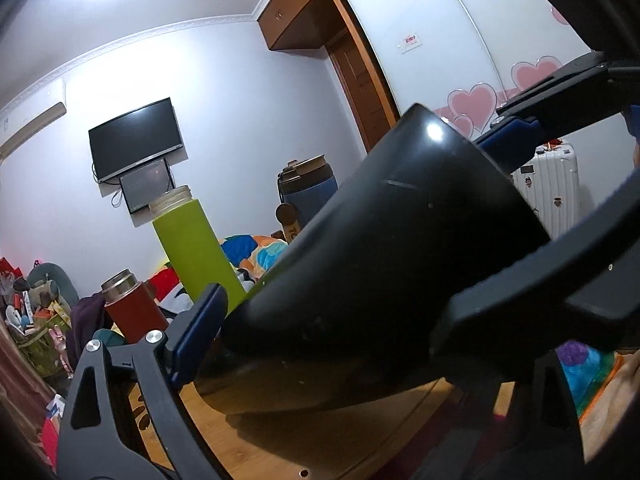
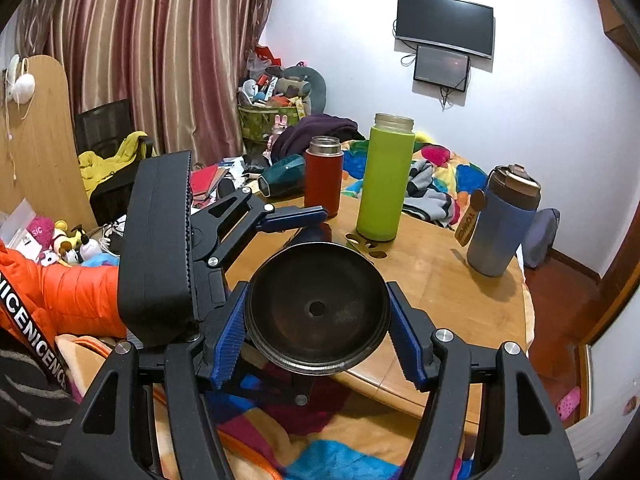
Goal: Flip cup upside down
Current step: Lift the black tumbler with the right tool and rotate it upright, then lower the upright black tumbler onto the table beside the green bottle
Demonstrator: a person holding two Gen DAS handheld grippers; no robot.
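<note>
The black cup (image 1: 392, 256) lies tilted on its side in the air, just above the wooden table (image 1: 320, 440). My left gripper (image 1: 352, 216) is shut on its body, one blue pad (image 1: 200, 332) low left and the other high right. In the right wrist view the cup's open mouth (image 2: 318, 308) faces the camera. My right gripper (image 2: 318, 334) has its blue pads (image 2: 230, 332) on either side of the rim, touching or nearly touching it. The left gripper (image 2: 288, 216) shows behind, clamped on the cup's narrow end.
On the round table (image 2: 460, 288) stand a green bottle (image 2: 384, 176), a red flask (image 2: 323, 176) and a blue tumbler (image 2: 502, 220). A colourful blanket (image 2: 436, 168) lies behind. Curtains, a cluttered basket (image 2: 268, 120) and a wall TV (image 2: 444, 24) are farther off.
</note>
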